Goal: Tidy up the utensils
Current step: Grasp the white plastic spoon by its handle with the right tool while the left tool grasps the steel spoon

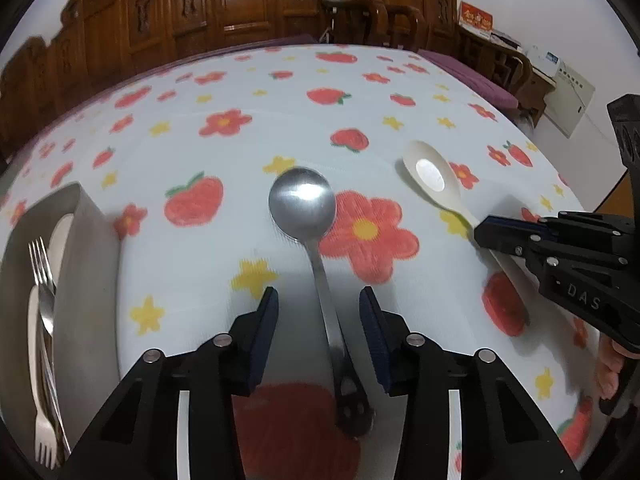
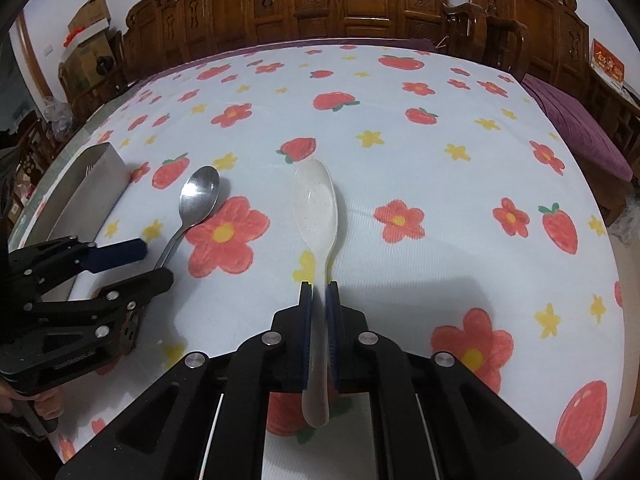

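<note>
Floral tablecloth (image 2: 400, 160); steel bin (image 1: 86, 248) at left holding forks (image 1: 42, 280). Left gripper (image 1: 318, 300), jaws apart, straddling the steel spoon (image 1: 302, 204) handle without touching. Right gripper (image 2: 319, 290), jaws clamped on the white spoon (image 2: 316, 208) handle

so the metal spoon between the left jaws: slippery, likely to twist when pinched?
Probably slippery: the metal spoon is polished and glares. Its thin handle looks stiff. The heavy-looking bowl sits far from the left gripper, so it may droop or swivel.
</note>
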`<action>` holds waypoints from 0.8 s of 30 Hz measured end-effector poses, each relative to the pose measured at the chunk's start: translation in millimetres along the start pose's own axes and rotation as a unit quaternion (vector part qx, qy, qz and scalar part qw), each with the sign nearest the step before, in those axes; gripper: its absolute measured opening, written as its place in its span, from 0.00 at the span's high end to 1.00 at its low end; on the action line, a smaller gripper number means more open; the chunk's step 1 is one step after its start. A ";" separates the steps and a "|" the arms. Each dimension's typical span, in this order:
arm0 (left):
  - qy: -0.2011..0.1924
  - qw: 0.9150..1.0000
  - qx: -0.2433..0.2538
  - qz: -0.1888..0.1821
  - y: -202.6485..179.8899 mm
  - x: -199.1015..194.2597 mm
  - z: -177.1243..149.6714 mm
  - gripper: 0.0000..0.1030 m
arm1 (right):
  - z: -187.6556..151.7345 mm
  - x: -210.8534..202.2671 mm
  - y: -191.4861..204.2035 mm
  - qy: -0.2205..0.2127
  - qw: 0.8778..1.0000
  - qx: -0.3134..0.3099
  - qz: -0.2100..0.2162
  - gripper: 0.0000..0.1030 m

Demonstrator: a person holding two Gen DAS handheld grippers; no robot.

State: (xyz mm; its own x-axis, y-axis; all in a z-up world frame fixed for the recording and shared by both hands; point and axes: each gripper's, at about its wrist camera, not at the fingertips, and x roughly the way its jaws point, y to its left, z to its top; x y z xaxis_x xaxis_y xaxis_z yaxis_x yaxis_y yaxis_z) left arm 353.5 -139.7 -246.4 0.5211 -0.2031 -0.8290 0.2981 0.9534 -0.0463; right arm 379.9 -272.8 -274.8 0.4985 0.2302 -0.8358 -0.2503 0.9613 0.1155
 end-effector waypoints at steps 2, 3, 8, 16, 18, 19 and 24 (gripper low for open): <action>-0.004 1.000 0.004 0.002 -1.8 0.8 0.2 0.70 | -0.3 0.9 1.6 0.001 1.000 -0.003 -0.001 0.91; -0.006 1.000 0.003 0.001 -1.7 0.9 0.0 0.80 | -0.3 1.8 2.5 0.002 1.000 -0.006 -0.002 0.91; -0.003 1.000 0.000 -0.007 2.6 -0.7 -1.1 0.94 | -0.3 4.2 4.6 0.003 1.000 -0.012 -0.006 0.91; -0.012 1.000 0.008 -0.009 0.9 -15.8 -5.6 0.95 | -0.4 5.9 3.9 0.002 1.000 -0.009 -0.012 0.89; -0.016 1.000 0.009 -0.011 0.4 -21.0 -5.3 0.95 | 0.5 7.0 4.1 0.001 1.000 -0.009 -0.013 0.89; -0.018 1.000 0.008 -0.012 0.3 -23.2 -5.1 0.95 | 0.6 7.1 4.1 0.001 1.000 -0.009 -0.014 0.89; -0.029 0.999 0.006 -0.016 1.9 -38.1 -2.0 0.95 | 1.1 7.6 5.5 0.000 1.000 -0.015 -0.020 0.90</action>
State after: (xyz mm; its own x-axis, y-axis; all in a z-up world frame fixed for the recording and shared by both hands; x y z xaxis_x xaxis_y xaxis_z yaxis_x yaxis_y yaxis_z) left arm 332.6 -129.7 -216.0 0.5567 -0.2466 -0.7933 0.3252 0.9434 -0.0651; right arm 383.2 -265.6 -279.9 0.5093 0.1909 -0.8392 -0.2545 0.9649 0.0651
